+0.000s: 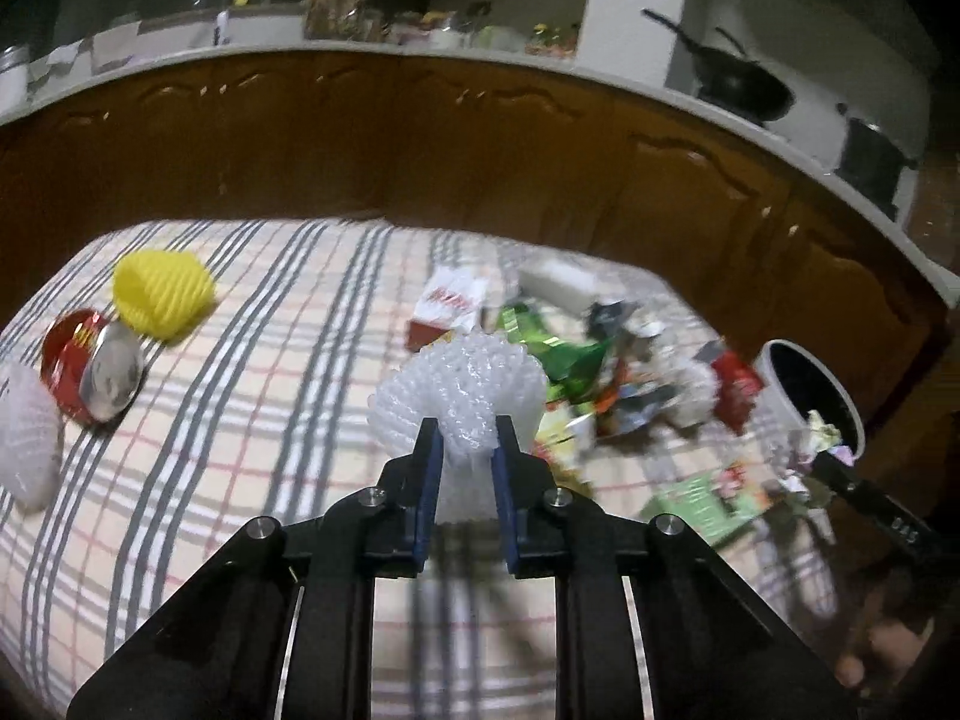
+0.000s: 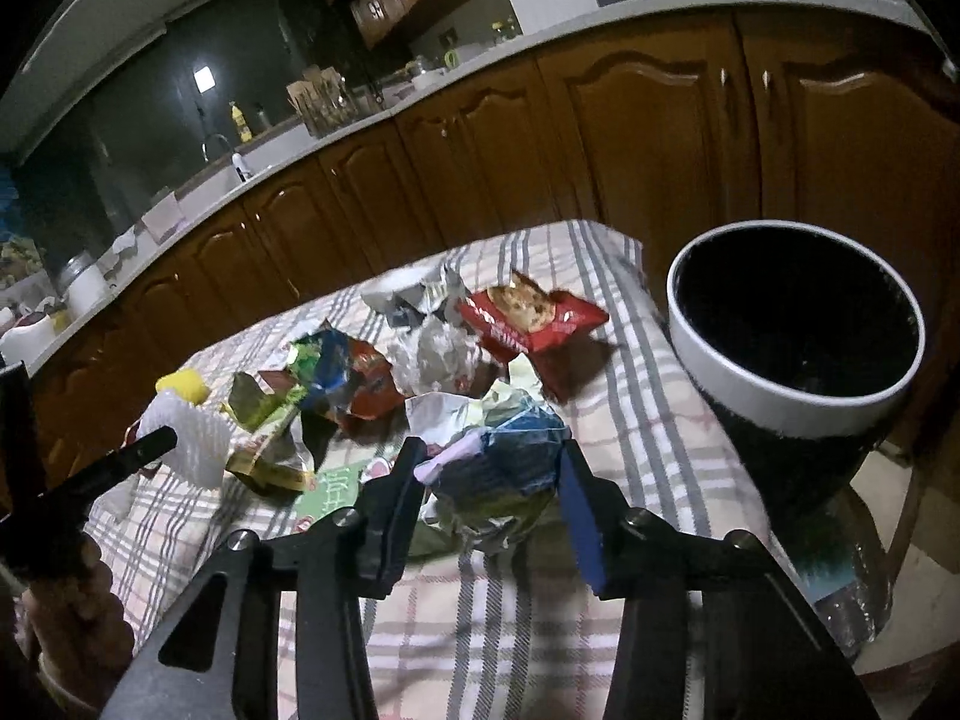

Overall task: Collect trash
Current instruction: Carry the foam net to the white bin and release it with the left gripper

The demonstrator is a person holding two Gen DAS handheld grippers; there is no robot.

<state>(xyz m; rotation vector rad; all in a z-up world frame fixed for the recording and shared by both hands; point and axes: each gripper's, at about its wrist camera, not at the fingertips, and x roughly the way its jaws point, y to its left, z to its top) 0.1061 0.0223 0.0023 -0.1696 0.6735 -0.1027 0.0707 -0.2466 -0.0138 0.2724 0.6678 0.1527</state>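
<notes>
My left gripper (image 1: 467,441) is shut on a white foam fruit net (image 1: 459,396) and holds it above the checked tablecloth (image 1: 252,420); the net also shows in the right wrist view (image 2: 192,441). My right gripper (image 2: 489,468) is shut on a bundle of crumpled wrappers (image 2: 498,462), blue, white and green, held just above the cloth. The black bin with a white rim (image 2: 792,324) stands at the table's right edge, close to the right of my right gripper. A pile of wrappers (image 1: 600,366) lies in the middle of the table.
A yellow foam net (image 1: 162,294), a crushed red can (image 1: 90,366) and another white foam net (image 1: 27,438) lie at the left. A red cookie packet (image 2: 528,318) lies near the bin. Brown kitchen cabinets (image 1: 420,138) stand behind the table.
</notes>
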